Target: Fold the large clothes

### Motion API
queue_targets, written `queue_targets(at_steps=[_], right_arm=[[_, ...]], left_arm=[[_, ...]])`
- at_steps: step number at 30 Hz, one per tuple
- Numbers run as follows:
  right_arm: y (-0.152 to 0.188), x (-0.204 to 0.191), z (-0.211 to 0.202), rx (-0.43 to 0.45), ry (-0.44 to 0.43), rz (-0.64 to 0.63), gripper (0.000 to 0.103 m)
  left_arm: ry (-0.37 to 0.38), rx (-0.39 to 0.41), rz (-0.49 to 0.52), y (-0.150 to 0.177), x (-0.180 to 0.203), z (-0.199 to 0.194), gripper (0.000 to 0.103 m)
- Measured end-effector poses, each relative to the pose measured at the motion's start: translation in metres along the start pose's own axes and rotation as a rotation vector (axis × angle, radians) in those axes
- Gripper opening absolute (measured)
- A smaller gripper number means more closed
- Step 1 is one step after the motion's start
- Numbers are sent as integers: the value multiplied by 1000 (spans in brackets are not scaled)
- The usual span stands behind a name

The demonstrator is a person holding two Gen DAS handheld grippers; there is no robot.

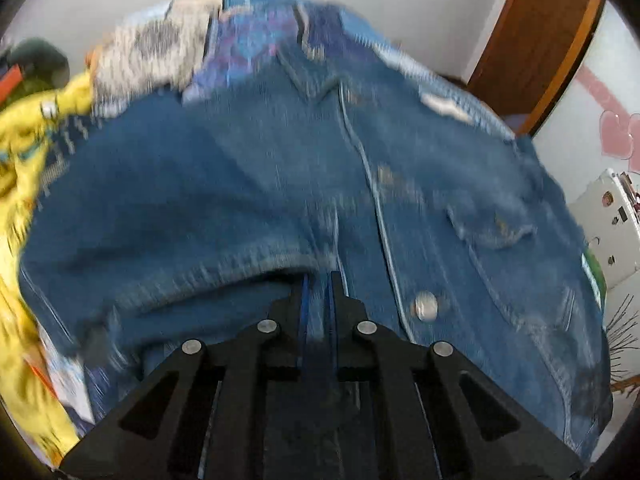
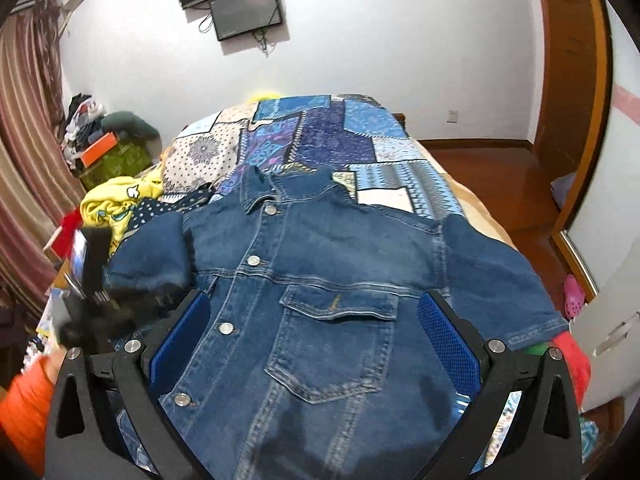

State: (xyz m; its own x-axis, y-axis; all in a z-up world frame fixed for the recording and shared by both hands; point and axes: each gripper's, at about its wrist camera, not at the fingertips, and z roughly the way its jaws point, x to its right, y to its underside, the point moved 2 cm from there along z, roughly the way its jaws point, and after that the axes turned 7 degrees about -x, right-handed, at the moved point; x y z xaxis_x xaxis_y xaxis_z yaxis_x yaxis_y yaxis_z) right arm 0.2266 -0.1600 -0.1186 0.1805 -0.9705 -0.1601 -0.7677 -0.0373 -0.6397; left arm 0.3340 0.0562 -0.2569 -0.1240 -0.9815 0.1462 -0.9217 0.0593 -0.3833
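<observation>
— While lying face up on the bed (image 2: 400, 196), buttoned and spread over the patchwork cover, where is the denim jacket (image 2: 320, 280) in the folding?

— At the first fold, it seems. Left claw (image 1: 318, 280) clenched on denim near the sleeve edge (picture much blurred, so probably in motion). Left sleeve (image 2: 152, 252) lifted and bunched toward the chest in the right wrist view.

— And the right claw (image 2: 314, 312)?

— Released, jaws spread wide, hovering above the chest pocket (image 2: 340, 304); touching nothing, as far as can be told.

— Next move?

— Probably to lay the left sleeve flat across the front, then let go. After that, to grasp the right sleeve (image 2: 500, 272), still stretched outward, and fold it inward the same way.
</observation>
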Motion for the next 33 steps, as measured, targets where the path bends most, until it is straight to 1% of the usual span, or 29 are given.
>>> queue_targets(at_steps=[1,3,4,5,6,7,9,10,11,13,14,15,16,18,20,21,22,24,25,28,30,33], right_arm=[[1,3,-2,3,2,3,103],[3,11,-5,8,11,13,103],[3,13,-6,8,16,17,103],[4,17,-6,6,21,25,103],[5,18,-5,3,24,31,103],[5,20,-4,-2,24,41,103],[7,24,-3,-7,19,59,103],[8,26,-4,-8,15,67,103],[9,26,-4,-10,10,74,103],[10,26,-3,-12,2,82,103],[10,26,-3,-12,-2,82,103],[10,23,-2,-14,-5,78,103],[10,22,-2,-14,-5,73,103],[9,17,0,-15,-1,55,103],[10,13,2,-19,4,36,103],[9,11,4,-22,8,28,103],[9,8,6,-26,13,20,103],[9,7,8,-34,17,12,103],[9,5,10,-41,17,10,103],[10,3,15,-54,18,5,103],[10,2,18,-61,28,-1,103],[11,1,22,-73,45,-12,103]], left_arm=[[23,-17,-14,5,0,1,10],[58,-24,-60,11,-11,-7,26],[60,-16,-75,13,-12,-10,45],[55,7,-104,14,-21,-19,57],[56,33,-125,17,-25,-27,59],[58,64,-161,19,-41,-42,61],[65,91,-217,25,-60,-59,63],[65,109,-257,27,-73,-68,70],[51,130,-305,30,-88,-75,81],[11,165,-389,35,-115,-85,91],[-3,176,-442,39,-131,-86,91],[-1,173,-483,42,-143,-86,91],[27,158,-543,50,-161,-81,91],[90,133,-620,57,-179,-70,91],[195,111,-702,70,-198,-55,91],[246,102,-731,75,-203,-48,91],[330,85,-769,77,-206,-34,91],[441,69,-822,82,-214,-17,91],[482,62,-851,83,-217,-9,91],[549,64,-915,83,-224,10,91],[598,93,-949,79,-231,19,91],[642,125,-977,72,-241,25,91]])
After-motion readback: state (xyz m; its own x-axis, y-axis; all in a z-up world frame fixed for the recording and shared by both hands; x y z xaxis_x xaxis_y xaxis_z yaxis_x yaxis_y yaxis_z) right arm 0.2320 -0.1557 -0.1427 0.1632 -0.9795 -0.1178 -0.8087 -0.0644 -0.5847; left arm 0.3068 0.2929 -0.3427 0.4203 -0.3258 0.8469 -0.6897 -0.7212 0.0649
